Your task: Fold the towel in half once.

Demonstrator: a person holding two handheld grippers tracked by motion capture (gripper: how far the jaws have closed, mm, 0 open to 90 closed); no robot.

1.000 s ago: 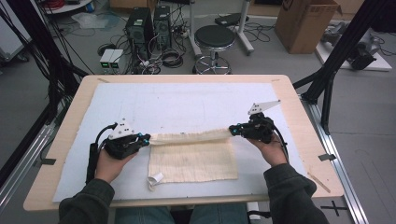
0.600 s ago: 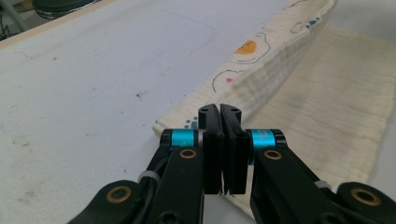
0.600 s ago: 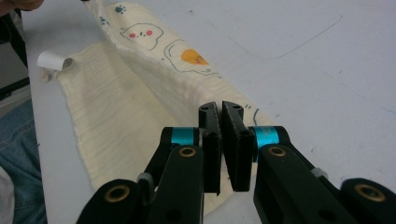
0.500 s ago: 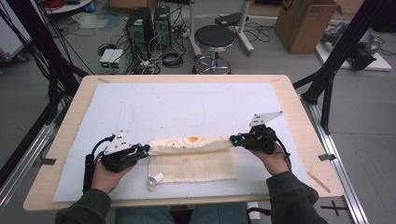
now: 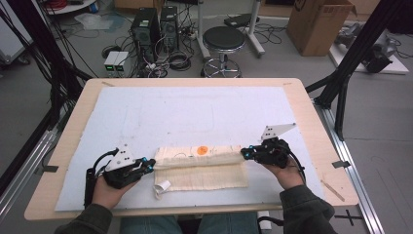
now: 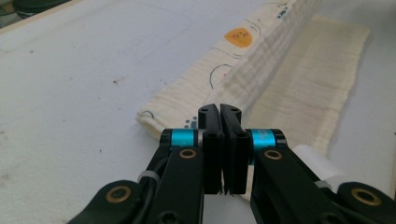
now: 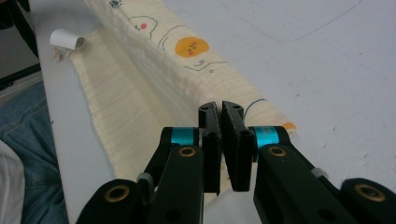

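Note:
A cream cloth [image 5: 199,168] printed with orange faces lies on the white mat near the table's front. Its upper layer is stretched into a raised ridge between my two grippers, over a flat lower layer. My left gripper [image 5: 152,165] is shut on the ridge's left end, and the left gripper view shows the jaws [image 6: 220,108] pinching the cloth [image 6: 261,70]. At the right end my right gripper [image 5: 245,154] is shut on the cloth too. In the right gripper view the cloth [image 7: 154,60] runs away from the closed jaws [image 7: 219,106]. A white label [image 5: 163,185] curls at the lower layer's front left corner.
The white mat [image 5: 195,112] covers most of the wooden table [image 5: 316,126]. Behind the table stand a black stool [image 5: 223,39], computer towers [image 5: 151,24] with cables and a cardboard box [image 5: 316,24]. The person's jeans [image 7: 28,140] are at the table's front edge.
Both hands have come nearer to the person, carrying the stretched cloth edge with them over the flat lower layer. The printed side with the orange face now faces up.

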